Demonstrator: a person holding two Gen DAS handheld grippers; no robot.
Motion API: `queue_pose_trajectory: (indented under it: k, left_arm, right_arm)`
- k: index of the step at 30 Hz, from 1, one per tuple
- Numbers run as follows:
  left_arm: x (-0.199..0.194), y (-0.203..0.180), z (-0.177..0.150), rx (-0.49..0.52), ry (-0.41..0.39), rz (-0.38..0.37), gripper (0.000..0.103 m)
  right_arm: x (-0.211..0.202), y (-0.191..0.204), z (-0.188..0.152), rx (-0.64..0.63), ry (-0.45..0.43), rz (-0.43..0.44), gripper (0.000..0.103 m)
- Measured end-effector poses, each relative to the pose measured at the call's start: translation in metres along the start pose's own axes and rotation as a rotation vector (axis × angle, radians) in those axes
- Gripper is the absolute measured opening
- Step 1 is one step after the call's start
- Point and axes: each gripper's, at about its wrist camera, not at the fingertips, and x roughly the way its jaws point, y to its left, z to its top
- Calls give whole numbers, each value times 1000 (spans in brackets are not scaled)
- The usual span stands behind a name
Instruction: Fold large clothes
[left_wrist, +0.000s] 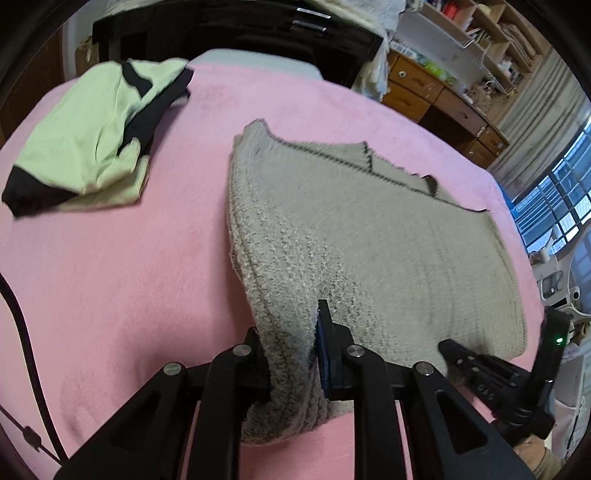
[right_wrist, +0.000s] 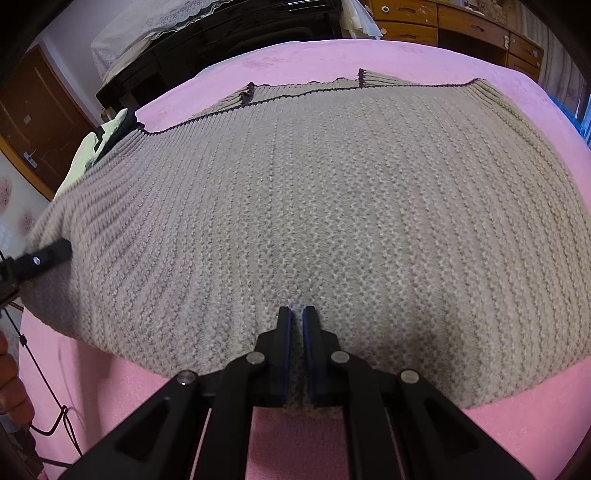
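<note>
A grey-beige knitted sweater (left_wrist: 369, 229) with dark-trimmed edges lies spread on a pink blanket (left_wrist: 110, 277). My left gripper (left_wrist: 290, 321) is shut on a bunched fold at the sweater's near left corner, and the fabric hangs thick between its fingers. In the right wrist view the sweater (right_wrist: 295, 184) fills most of the blanket (right_wrist: 535, 424). My right gripper (right_wrist: 296, 310) is shut on the sweater's near edge, with only a thin strip of knit showing between the fingers. The left gripper's finger (right_wrist: 44, 258) shows at that view's left edge, on the lifted corner.
A folded light-green and black garment (left_wrist: 92, 140) lies at the blanket's far left. Black furniture (left_wrist: 240, 40) stands behind the bed, with wooden drawers (left_wrist: 424, 88) and shelves to its right. A window (left_wrist: 554, 206) is on the right. A cable (left_wrist: 22, 332) trails at the left.
</note>
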Motion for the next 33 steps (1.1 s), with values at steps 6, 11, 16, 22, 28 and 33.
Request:
queue_pose_trajectory:
  k: [6,11,16,22,28,33]
  left_arm:
    - [16,15,-9,-36,62,23,31]
    - [24,29,-17,-60,94,63,52]
    - [22,51,-31,-143,121,40,63]
    - [11,71,-65,-265,145,-26,64]
    - [10,79,-95,-396,127,-125,64]
    - [23,78,-95,-435,74,-207,65]
  right_arm:
    - [-2,5,2,-4,6,-17,6]
    - [-5,9,4,-26,6,-26,6]
    - [-17,13,4,-42,-14,-22,6]
    - [-44,19,-1,-68,-81,-3,6]
    - [-59,22,-7,-83,-104,21,6]
    - [-59,27,-13,-106,-101,30,6]
